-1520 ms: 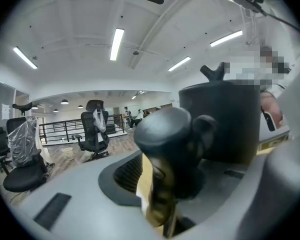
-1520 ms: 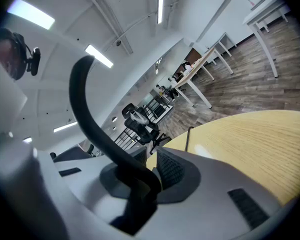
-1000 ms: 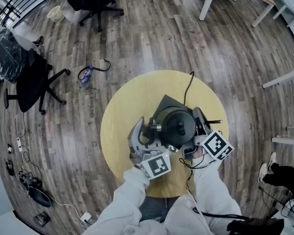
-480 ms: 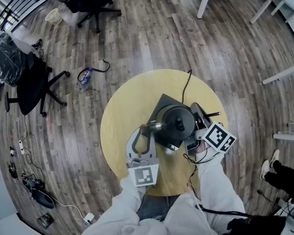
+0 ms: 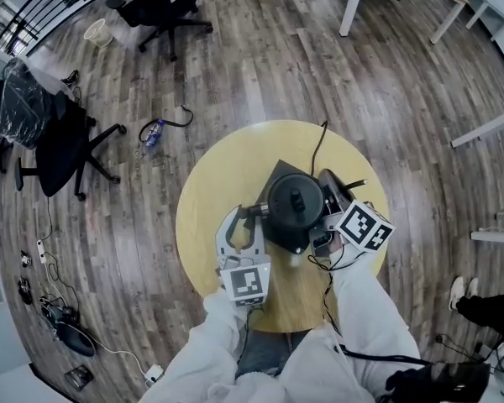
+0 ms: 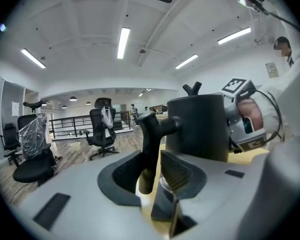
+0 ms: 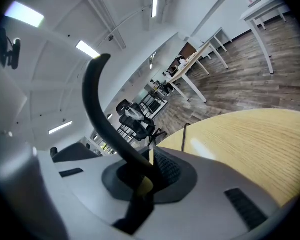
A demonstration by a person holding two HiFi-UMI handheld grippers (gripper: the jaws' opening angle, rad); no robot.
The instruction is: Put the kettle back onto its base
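The black kettle (image 5: 296, 201) with a knobbed lid is over its dark square base (image 5: 277, 175) on the round yellow table (image 5: 206, 204); I cannot tell whether it rests on it. My right gripper (image 5: 326, 191) is at the kettle's right, shut on its thin curved handle (image 7: 97, 104). My left gripper (image 5: 246, 218) is at the kettle's near left. Its jaws have just been opening and now stand open around the kettle's black side bar (image 6: 150, 139) without pressing it. In the left gripper view the kettle (image 6: 197, 126) fills the right half.
A black cable (image 5: 319, 145) runs from the base over the table's far edge. On the wooden floor are office chairs (image 5: 59, 141), a bottle (image 5: 151, 131), loose cables (image 5: 50, 309) and white table legs (image 5: 353, 2). The person's sleeves are at the near edge.
The left gripper has rolled flat and drawn slightly back, its jaws wider round the side bar. The kettle and the right gripper have shifted a little toward the far left.
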